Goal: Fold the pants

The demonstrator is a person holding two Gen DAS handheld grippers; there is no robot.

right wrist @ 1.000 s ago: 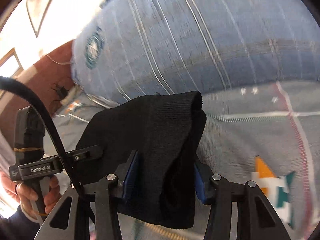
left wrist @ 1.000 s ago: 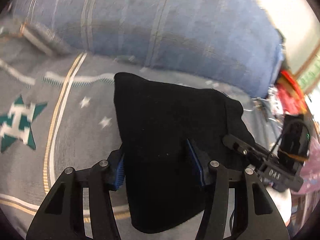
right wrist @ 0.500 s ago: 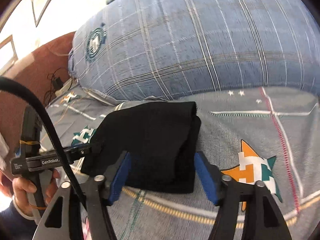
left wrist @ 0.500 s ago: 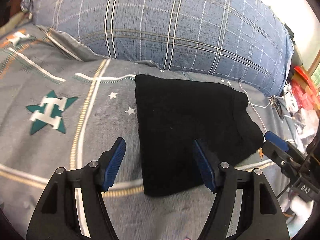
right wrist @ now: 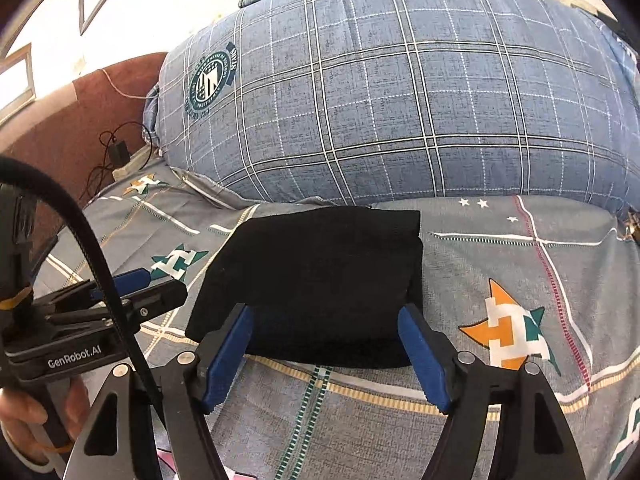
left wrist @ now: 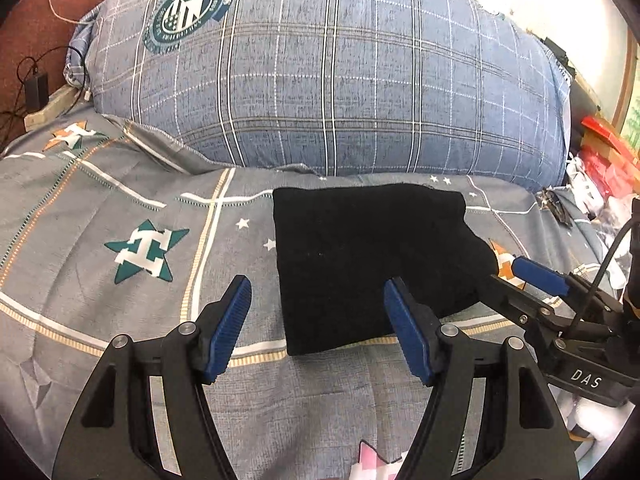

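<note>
The black pants (left wrist: 368, 264) lie folded into a compact rectangle on the grey patterned bed cover (left wrist: 120, 312), just in front of a big blue plaid pillow. They also show in the right wrist view (right wrist: 320, 276). My left gripper (left wrist: 318, 320) is open and empty, held back from the near left edge of the pants. My right gripper (right wrist: 326, 352) is open and empty, near the front edge of the pants. Each gripper shows in the other's view, the right one (left wrist: 532, 280) and the left one (right wrist: 128, 288).
The blue plaid pillow (left wrist: 328, 80) rises behind the pants. A brown headboard (right wrist: 72, 128) with a charger and cables stands at the far left. Red and white clutter (left wrist: 608, 168) sits off the bed's right side.
Both grippers let go of the pants, opened wide and drew back. The folded pants now lie flat on the bed cover.
</note>
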